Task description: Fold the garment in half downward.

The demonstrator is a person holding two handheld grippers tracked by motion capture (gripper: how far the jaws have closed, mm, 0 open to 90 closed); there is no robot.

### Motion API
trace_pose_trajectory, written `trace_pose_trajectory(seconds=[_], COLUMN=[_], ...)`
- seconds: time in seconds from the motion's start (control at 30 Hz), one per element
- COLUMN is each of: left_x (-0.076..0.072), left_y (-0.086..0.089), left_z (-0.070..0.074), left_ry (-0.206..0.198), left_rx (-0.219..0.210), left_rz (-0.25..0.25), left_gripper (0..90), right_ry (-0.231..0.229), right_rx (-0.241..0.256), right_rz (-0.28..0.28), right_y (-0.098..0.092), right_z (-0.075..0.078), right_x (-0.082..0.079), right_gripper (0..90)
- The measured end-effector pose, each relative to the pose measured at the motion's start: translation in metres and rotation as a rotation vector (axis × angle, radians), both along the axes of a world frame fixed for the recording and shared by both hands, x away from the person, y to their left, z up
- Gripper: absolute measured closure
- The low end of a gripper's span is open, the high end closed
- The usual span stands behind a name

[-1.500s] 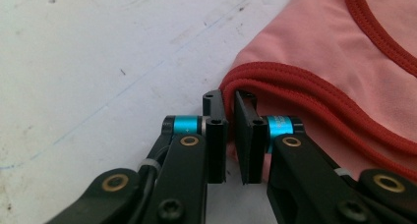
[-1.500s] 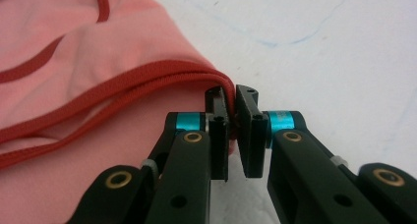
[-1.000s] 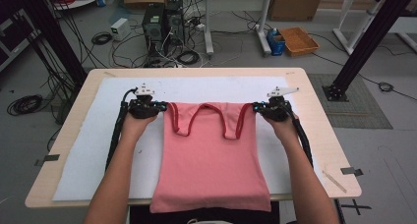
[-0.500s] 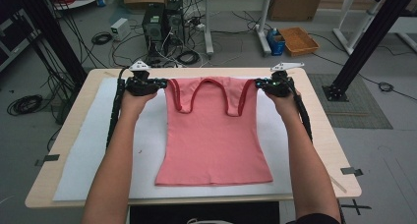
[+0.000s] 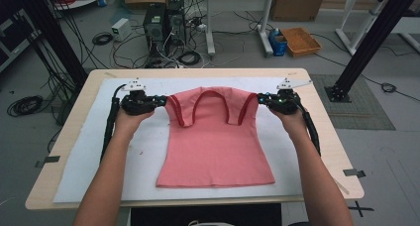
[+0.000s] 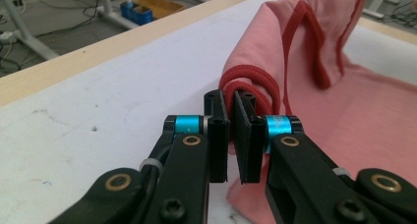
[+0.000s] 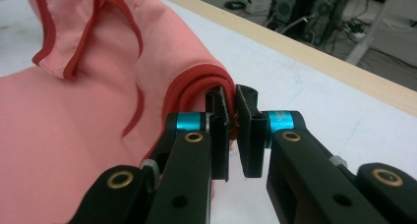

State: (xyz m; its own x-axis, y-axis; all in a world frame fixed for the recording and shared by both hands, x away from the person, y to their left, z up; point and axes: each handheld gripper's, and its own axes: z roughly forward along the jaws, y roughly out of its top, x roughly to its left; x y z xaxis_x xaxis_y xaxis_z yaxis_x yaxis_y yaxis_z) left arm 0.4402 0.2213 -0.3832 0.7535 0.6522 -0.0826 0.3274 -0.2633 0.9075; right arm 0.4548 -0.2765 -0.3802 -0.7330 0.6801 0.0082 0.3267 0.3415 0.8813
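A pink tank top (image 5: 218,141) with red trim lies on the white mat (image 5: 148,151), hem toward me, straps at the far end. My left gripper (image 5: 164,101) is shut on the left shoulder's red-trimmed edge (image 6: 246,84), holding it slightly raised. My right gripper (image 5: 257,100) is shut on the right shoulder's edge (image 7: 206,84) the same way. The top edge is stretched between the two grippers, and the neckline sags in the middle. The fabric (image 7: 74,111) below lies flat.
The wooden table (image 5: 317,87) has its far edge just beyond the grippers. On the floor behind stand computer towers (image 5: 163,25) with cables, a desk's legs, an orange crate (image 5: 301,40) and a black frame post (image 5: 366,42).
Both grippers have carried the top's shoulders away from me toward the far edge. The hem slid up with them onto the mat, and the garment now lies more stretched out.
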Motion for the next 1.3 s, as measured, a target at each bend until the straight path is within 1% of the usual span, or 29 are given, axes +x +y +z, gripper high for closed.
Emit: trace_pose_trajectory(seconds=[0.03,0.1,0.2,0.23,0.27,0.3,0.33,0.4,0.5,0.53,0.6,0.63,0.67,0.7,0.73,0.77,0.9,0.97,1.0,1.03,1.07,1.1,1.13,1.2,1.23,1.27,1.3], left_x=[-0.005,-0.016,-0.033,-0.038,-0.043,-0.049,-0.054,-0.061,-0.07,-0.072,-0.071,-0.069,-0.064,-0.058,-0.052,-0.044,-0.011,0.004,0.01,0.016,0.022,0.027,0.031,0.039,0.043,0.045,0.047], left_y=[0.0,-0.001,-0.001,0.0,0.001,0.001,0.001,0.002,0.001,0.0,0.0,0.001,0.001,0.001,0.0,-0.001,-0.004,-0.006,-0.007,-0.007,-0.008,-0.009,-0.011,-0.013,-0.014,-0.014,-0.014], left_z=[0.002,0.005,0.008,0.008,0.008,0.008,0.007,0.003,-0.002,-0.004,-0.007,-0.008,-0.008,-0.007,-0.006,-0.006,-0.007,-0.007,-0.007,-0.006,-0.004,-0.002,0.0,0.004,0.006,0.006,0.006], left_ry=[-0.008,-0.028,-0.061,-0.071,-0.079,-0.088,-0.095,-0.1,-0.103,-0.104,-0.094,-0.093,-0.082,-0.086,-0.087,-0.085,-0.067,-0.052,-0.052,-0.055,-0.05,-0.05,-0.061,-0.063,-0.068,-0.07,-0.06], left_rx=[0.0,0.019,0.016,0.016,0.014,0.007,0.005,-0.004,-0.006,-0.008,-0.007,-0.004,-0.012,-0.018,-0.012,-0.004,0.002,0.008,0.016,0.013,0.002,0.009,0.009,0.016,0.023,0.014,0.008], left_rz=[-0.004,-0.006,-0.018,-0.022,-0.032,-0.037,-0.042,-0.051,-0.062,-0.061,-0.058,-0.048,-0.028,-0.008,0.006,0.03,0.108,0.136,0.148,0.16,0.166,0.172,0.184,0.187,0.199,0.203,0.203], left_gripper=[84.6,84.5,84.5,84.5,84.5,84.5,84.5,84.5,84.5,84.4,84.5,84.4,84.4,84.5,84.4,84.4,84.5,84.5,84.5,84.5,84.5,84.5,84.5,84.5,84.5,84.5,84.5], right_ry=[-0.002,-0.033,-0.058,-0.074,-0.083,-0.101,-0.107,-0.118,-0.118,-0.124,-0.124,-0.126,-0.126,-0.118,-0.113,-0.116,-0.09,-0.074,-0.062,-0.049,-0.049,-0.042,-0.035,-0.039,-0.031,-0.031,-0.03], right_rx=[0.002,0.006,0.003,0.001,0.004,0.01,0.018,0.017,0.017,0.014,0.018,0.012,0.011,0.019,0.02,0.025,0.013,0.003,0.008,0.003,-0.002,-0.002,-0.005,-0.016,-0.022,-0.031,-0.03], right_rz=[0.008,0.034,0.064,0.075,0.08,0.087,0.096,0.108,0.133,0.136,0.143,0.141,0.141,0.133,0.122,0.109,0.054,0.017,0.003,-0.011,-0.025,-0.032,-0.043,-0.06,-0.068,-0.076,-0.083], right_y=[-0.001,-0.004,-0.006,-0.007,-0.008,-0.01,-0.011,-0.014,-0.015,-0.015,-0.015,-0.015,-0.015,-0.014,-0.014,-0.012,-0.005,-0.004,-0.004,-0.004,-0.004,-0.004,-0.003,-0.001,0.0,0.001,0.002], right_z=[0.0,0.0,0.003,0.003,0.004,0.004,0.003,0.001,-0.005,-0.006,-0.008,-0.008,-0.008,-0.007,-0.005,-0.003,0.003,0.004,0.005,0.006,0.007,0.008,0.01,0.012,0.013,0.014,0.014], right_x=[-0.005,-0.017,-0.032,-0.038,-0.045,-0.05,-0.057,-0.067,-0.078,-0.082,-0.086,-0.085,-0.084,-0.079,-0.074,-0.069,-0.04,-0.024,-0.016,-0.009,-0.002,0.005,0.01,0.02,0.025,0.029,0.031], right_gripper=[84.9,84.9,84.9,84.9,84.9,84.9,84.9,84.9,84.9,84.9,84.9,84.9,84.9,84.9,84.9,84.9,84.9,84.9,84.9,84.9,84.9,84.9,84.9,85.0,84.9,84.9,85.0])
